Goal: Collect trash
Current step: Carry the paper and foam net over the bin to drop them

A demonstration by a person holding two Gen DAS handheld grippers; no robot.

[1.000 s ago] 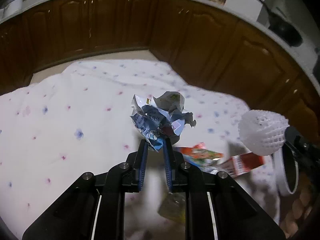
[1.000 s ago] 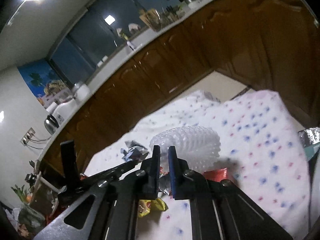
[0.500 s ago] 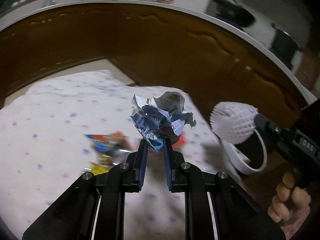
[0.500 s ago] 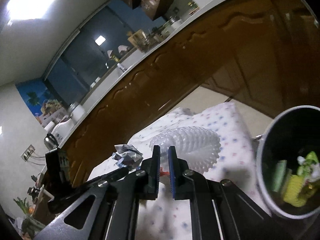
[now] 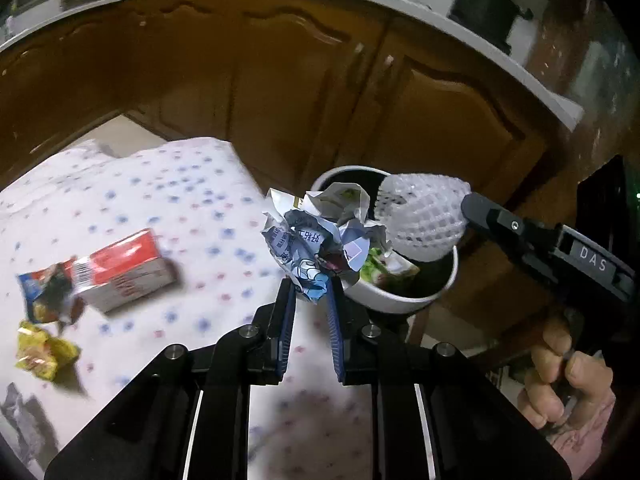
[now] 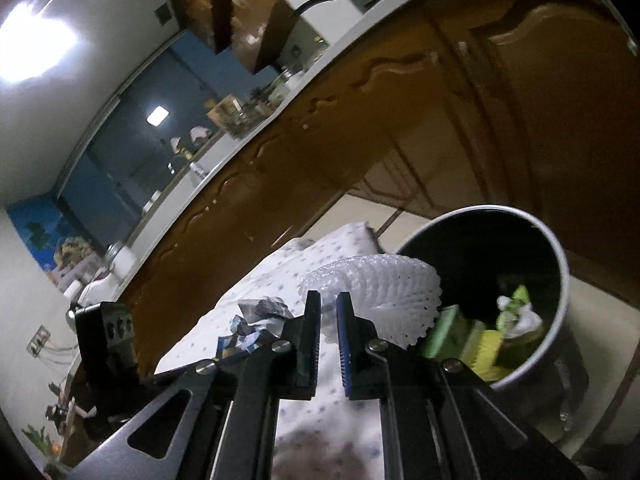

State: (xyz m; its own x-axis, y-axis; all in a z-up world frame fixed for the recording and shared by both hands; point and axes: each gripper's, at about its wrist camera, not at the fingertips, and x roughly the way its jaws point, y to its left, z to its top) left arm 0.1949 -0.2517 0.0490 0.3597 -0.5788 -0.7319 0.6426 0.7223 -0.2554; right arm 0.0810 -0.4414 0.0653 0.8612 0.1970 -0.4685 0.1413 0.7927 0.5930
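Risk, our judgement: crumpled paper wrapper (image 5: 320, 240) pinched only at lower edge by left gripper (image 5: 311, 296); bulk hangs over near rim of white bin (image 5: 404, 300), so early release may drop it on floral-cloth desk (image 5: 168, 184). White foam fruit net (image 6: 380, 292) light, springy; may snag on right gripper (image 6: 328, 316), which pinches it, or bounce off rim. Net sits above bin mouth. We note red carton (image 5: 124, 272) and yellow wrapper (image 5: 44, 354) left on desk.
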